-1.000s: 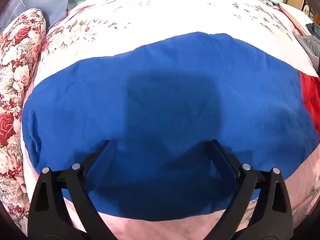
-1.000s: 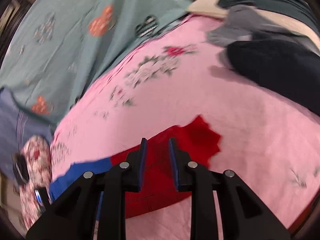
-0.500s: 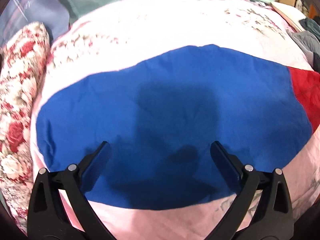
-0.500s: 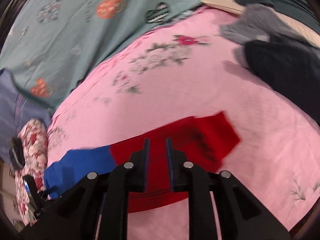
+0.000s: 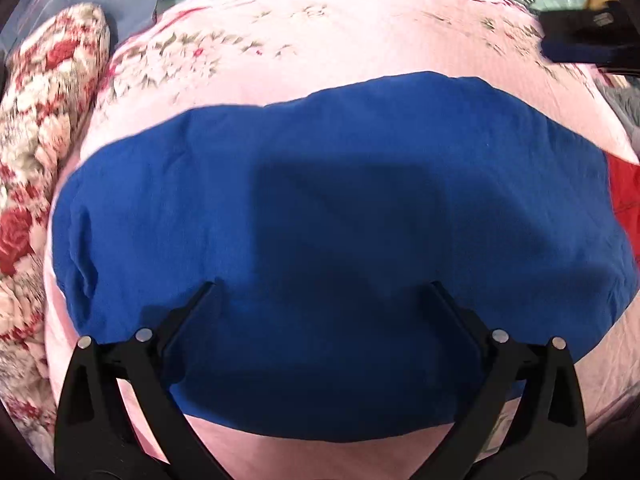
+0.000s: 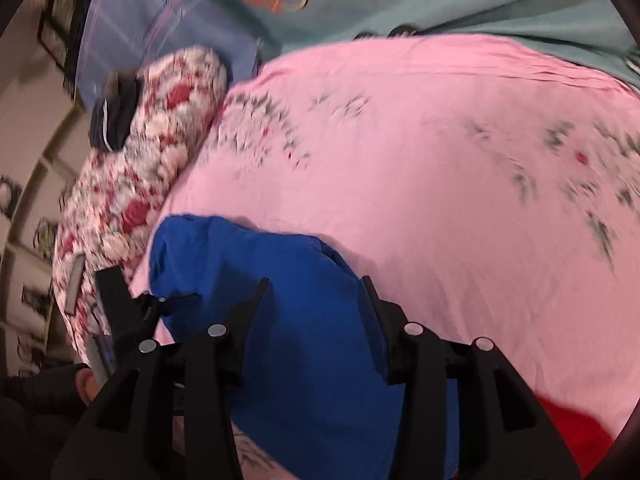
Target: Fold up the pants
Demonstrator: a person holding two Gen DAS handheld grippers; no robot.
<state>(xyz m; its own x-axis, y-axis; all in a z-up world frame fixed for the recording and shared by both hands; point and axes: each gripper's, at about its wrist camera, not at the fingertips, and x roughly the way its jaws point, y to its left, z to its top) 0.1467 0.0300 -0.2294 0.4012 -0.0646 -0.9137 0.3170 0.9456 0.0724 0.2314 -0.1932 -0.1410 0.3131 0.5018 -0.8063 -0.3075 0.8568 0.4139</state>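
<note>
Left wrist view: I see the blue-and-red cloth pants lying flat on the pink floral bedsheet, long axis running left to right, the red part at the right end. My left gripper hangs over the blue part, jaws spread wide, grasping nothing. A rose-patterned pillow lies along the sheet's left edge. Right wrist view: my right gripper is likewise released, both fingers over blue cloth.
</note>
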